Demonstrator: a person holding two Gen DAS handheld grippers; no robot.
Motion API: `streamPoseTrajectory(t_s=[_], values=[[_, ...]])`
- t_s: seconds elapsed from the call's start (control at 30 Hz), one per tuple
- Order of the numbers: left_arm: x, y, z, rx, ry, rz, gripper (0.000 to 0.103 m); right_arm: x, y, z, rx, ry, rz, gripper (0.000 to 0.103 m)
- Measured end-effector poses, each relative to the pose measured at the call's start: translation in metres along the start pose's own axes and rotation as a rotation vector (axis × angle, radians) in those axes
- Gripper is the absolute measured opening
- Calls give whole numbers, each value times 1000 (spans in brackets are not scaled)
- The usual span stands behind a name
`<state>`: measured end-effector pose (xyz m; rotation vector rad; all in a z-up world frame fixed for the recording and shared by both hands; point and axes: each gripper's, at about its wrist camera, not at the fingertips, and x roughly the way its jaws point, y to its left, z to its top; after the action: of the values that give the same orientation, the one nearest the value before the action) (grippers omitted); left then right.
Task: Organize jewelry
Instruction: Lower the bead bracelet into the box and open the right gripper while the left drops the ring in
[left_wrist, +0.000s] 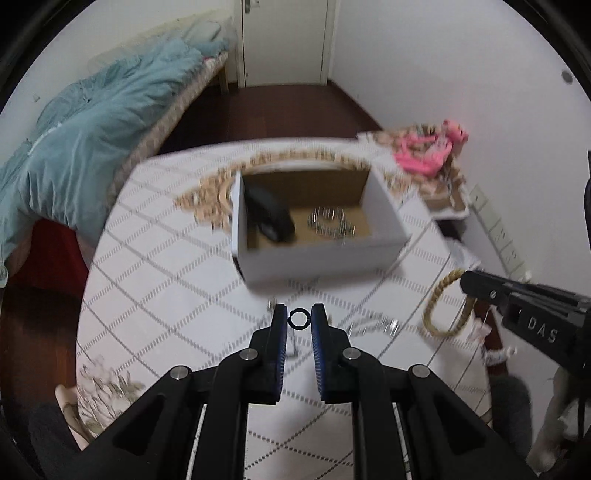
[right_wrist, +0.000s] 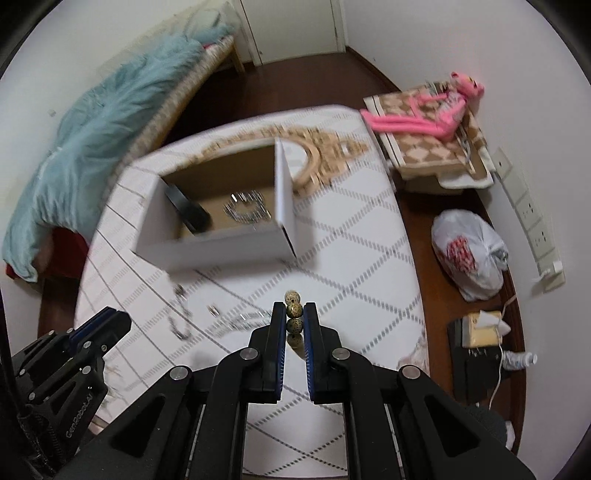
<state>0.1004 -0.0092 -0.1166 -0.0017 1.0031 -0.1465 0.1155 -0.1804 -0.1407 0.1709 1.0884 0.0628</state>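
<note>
Left gripper (left_wrist: 299, 319) pinches a small black ring (left_wrist: 298, 319), right gripper (right_wrist: 294, 314) clamps a beaded bracelet (right_wrist: 293, 309) (speckled beads), both above the table (right_wrist: 351, 236) near the white box (right_wrist: 221, 251).

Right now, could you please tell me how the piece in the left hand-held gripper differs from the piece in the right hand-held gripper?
The left hand-held gripper pinches a small black ring; the right hand-held gripper pinches a beige beaded bracelet. The ring is one thin plain hoop, while the bracelet is a string of round speckled beads. The ring sits wholly between the fingertips; the bracelet hangs well below them. Both are held clear of the table, short of the white box.
</note>
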Motion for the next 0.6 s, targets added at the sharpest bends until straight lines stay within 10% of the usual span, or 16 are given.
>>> streamPoseTrajectory(t_s=[0.3,0.6], values=[[-8,21,61,-37,-50,-48,10,-37,24,68,-37,-93,86,9],[43,38,100,-70,73,-119,10,25,44,130,-102,7,69,9]])
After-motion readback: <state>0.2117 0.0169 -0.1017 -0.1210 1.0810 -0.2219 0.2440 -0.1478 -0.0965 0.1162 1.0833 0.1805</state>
